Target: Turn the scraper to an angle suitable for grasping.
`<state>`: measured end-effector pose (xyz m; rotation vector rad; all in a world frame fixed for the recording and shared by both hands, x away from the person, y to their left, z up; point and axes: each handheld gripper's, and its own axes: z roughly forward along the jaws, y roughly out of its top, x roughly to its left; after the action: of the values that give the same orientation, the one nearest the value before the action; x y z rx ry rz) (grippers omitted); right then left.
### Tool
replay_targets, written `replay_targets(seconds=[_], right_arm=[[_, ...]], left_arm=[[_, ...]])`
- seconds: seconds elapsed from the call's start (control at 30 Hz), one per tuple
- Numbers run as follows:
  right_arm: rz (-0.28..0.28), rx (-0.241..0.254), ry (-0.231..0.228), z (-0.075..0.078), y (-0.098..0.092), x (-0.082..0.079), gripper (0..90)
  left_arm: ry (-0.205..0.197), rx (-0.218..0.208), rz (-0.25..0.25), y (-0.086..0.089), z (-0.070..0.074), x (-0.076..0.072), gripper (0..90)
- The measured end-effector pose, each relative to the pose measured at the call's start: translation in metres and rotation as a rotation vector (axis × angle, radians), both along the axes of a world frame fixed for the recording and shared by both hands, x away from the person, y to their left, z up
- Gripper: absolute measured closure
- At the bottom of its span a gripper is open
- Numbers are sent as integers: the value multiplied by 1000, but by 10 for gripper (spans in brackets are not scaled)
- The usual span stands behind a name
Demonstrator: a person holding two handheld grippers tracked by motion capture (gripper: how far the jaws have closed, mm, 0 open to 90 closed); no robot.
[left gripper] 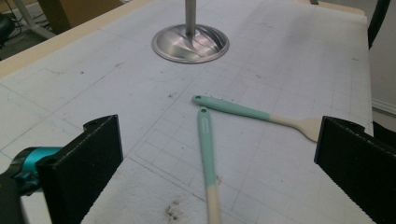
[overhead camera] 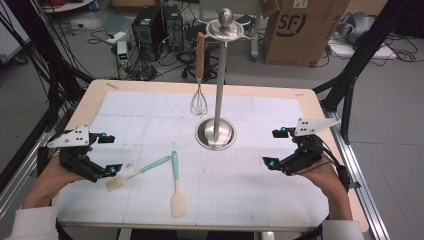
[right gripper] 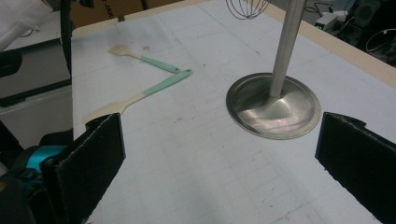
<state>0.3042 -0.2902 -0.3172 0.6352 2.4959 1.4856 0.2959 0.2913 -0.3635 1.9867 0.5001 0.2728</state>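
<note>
A steel utensil stand (overhead camera: 218, 80) rises from its round base (overhead camera: 215, 134) mid-table; the base also shows in the left gripper view (left gripper: 190, 43) and the right gripper view (right gripper: 273, 107). A wire whisk (overhead camera: 199, 102) with a wooden handle hangs from its top ring. In front lie a teal-handled brush (overhead camera: 135, 173) (left gripper: 207, 144) (right gripper: 149, 60) and a teal-handled spatula (overhead camera: 176, 185) (left gripper: 243, 111) (right gripper: 140, 95), their handle ends nearly touching. My left gripper (overhead camera: 108, 154) (left gripper: 219, 135) is open, just left of the brush's head. At the right, my right gripper (overhead camera: 275, 147) (right gripper: 219, 135) is open and holds nothing.
A white grid mat (overhead camera: 150, 110) covers the wooden table (overhead camera: 95, 90). Behind the table stand a cardboard box (overhead camera: 300, 30), computer cases (overhead camera: 155, 25) and loose cables on the floor. Black frame posts (overhead camera: 350, 75) flank the table's sides.
</note>
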Motion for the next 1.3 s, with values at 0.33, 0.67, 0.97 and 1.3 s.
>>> replay_targets(seconds=[0.33, 0.67, 0.97, 1.3], right_arm=[[-6, -13, 9, 0, -7, -2, 1], [-6, -19, 6, 2, -9, -4, 1], [-2, -23, 10, 1, -7, -4, 1], [8, -28, 9, 1, -5, -5, 1]], left_arm=[[-6, 18, -7, -3, 2, 1, 69], [-28, 99, -102, -14, 22, 3, 230], [-12, 208, -223, -38, 40, 9, 507], [16, 278, -280, -65, 47, 17, 800]])
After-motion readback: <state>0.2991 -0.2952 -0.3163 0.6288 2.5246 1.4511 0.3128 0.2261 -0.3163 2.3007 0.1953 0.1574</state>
